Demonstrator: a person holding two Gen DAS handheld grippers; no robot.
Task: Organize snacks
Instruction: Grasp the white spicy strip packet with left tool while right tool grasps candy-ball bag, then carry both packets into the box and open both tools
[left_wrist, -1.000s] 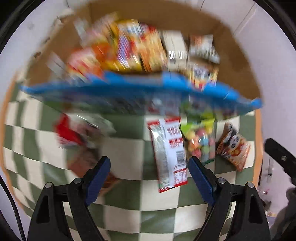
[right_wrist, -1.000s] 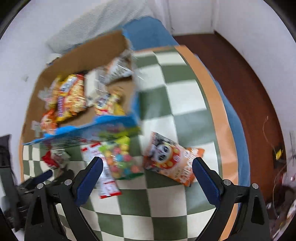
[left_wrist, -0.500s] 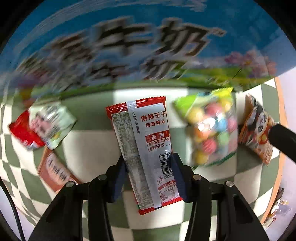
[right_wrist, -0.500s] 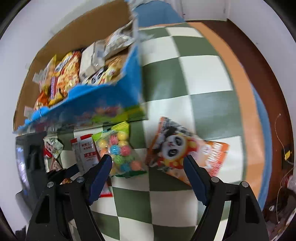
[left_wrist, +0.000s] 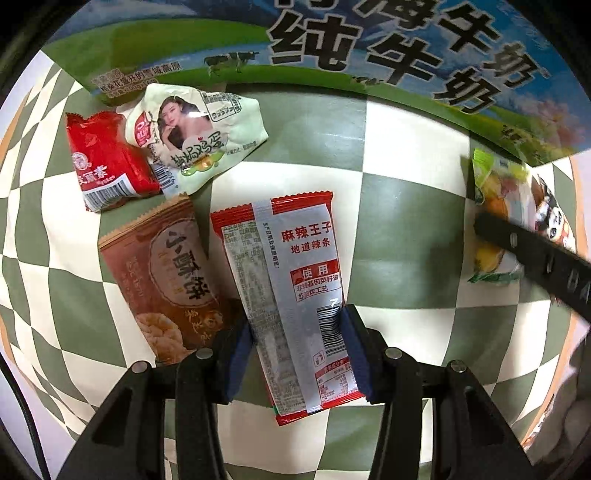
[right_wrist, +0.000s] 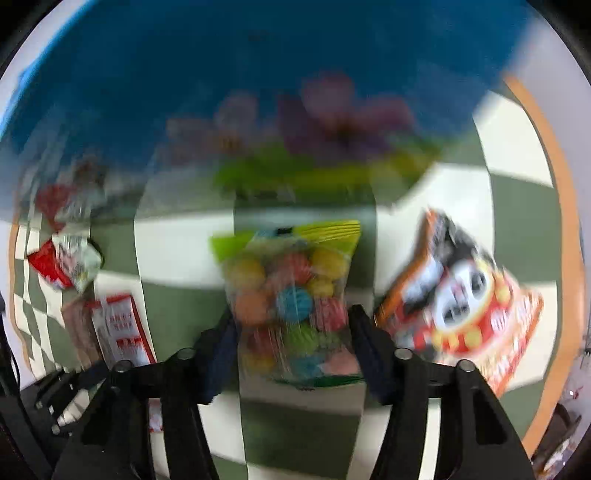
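In the left wrist view my left gripper (left_wrist: 295, 332) points down at the chequered cloth and is shut on a red-and-white spicy-strip packet (left_wrist: 295, 251); both blue pads press its long sides near the barcode end. In the blurred right wrist view my right gripper (right_wrist: 291, 332) is closing on a clear bag of coloured candy balls (right_wrist: 291, 288) with a green top, and its pads meet the bag's sides. An orange panda packet (right_wrist: 465, 306) lies just right of that bag.
The milk carton box's printed wall (left_wrist: 369, 44) stands close behind the snacks. Left of the held packet lie a brown cracker packet (left_wrist: 166, 273), a small red packet (left_wrist: 107, 162) and a pale green egg packet (left_wrist: 195, 136). The green-and-white cloth (left_wrist: 406, 229) has an orange border at the right.
Both grippers have come down to the cloth. The left jaws went from wide open to shut on the red-and-white packet. The right jaws narrowed onto the candy bag.
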